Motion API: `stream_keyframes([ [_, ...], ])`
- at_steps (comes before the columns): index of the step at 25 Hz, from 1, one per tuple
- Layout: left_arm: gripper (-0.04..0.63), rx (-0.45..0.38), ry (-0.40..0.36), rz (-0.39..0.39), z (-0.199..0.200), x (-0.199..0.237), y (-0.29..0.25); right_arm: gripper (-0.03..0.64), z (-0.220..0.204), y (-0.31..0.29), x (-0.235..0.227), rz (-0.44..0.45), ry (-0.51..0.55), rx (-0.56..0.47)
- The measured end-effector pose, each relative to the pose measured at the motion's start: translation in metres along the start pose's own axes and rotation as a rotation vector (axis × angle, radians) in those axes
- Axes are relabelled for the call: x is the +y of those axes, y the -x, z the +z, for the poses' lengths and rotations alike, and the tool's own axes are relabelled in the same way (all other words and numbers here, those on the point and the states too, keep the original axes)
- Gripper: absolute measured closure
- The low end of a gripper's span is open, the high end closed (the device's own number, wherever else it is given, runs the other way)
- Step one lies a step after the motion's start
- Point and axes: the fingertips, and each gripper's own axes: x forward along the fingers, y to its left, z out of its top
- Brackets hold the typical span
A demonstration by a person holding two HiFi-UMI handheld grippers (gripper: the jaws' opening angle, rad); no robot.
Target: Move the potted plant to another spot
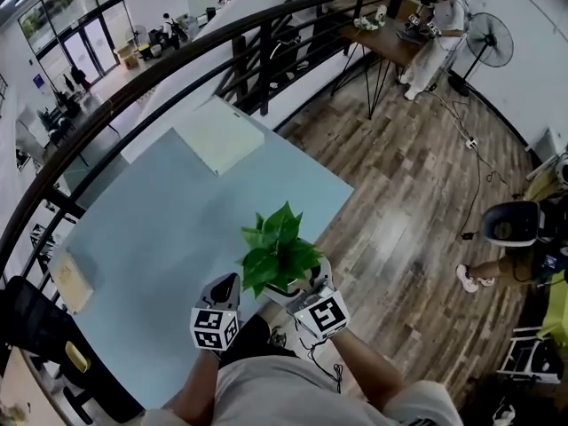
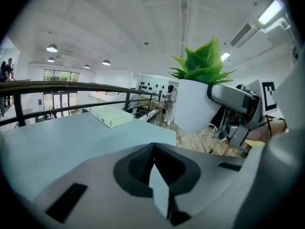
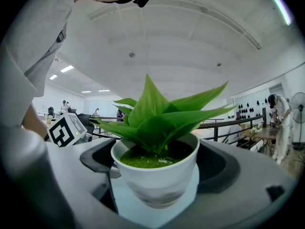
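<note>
A potted plant [image 1: 280,251] with broad green leaves in a white pot [image 3: 155,175] sits between the jaws of my right gripper [image 1: 299,288], which is shut on the pot. It is at the near right edge of the light blue table [image 1: 169,229]. In the left gripper view the pot [image 2: 195,104] looks lifted off the tabletop, with the right gripper [image 2: 233,99] clamped round its side. My left gripper [image 1: 227,284] is just left of the plant, shut and with nothing in it [image 2: 153,148].
A flat pale green box [image 1: 217,136] lies at the table's far corner, and a small wooden block [image 1: 71,282] near its left edge. A dark railing [image 1: 257,34] runs behind the table. Wooden floor [image 1: 408,193] lies to the right. A black chair [image 1: 44,344] stands at the near left.
</note>
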Motion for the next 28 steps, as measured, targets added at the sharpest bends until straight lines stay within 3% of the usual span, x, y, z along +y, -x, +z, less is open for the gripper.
stream_keyframes([
  [16, 0.584, -0.061, 0.131, 0.076, 0.039, 0.118, -0.035, 0.095, -0.008, -0.129, -0.023, 0.146, 0.002, 0.11],
  [23, 0.584, -0.054, 0.191, 0.181, 0.038, 0.148, -0.051, 0.095, -0.016, -0.179, -0.019, 0.328, 0.055, 0.14],
  [28, 0.584, -0.079, 0.258, 0.329, 0.038, 0.174, -0.068, 0.095, -0.03, -0.211, -0.026, 0.491, 0.065, 0.13],
])
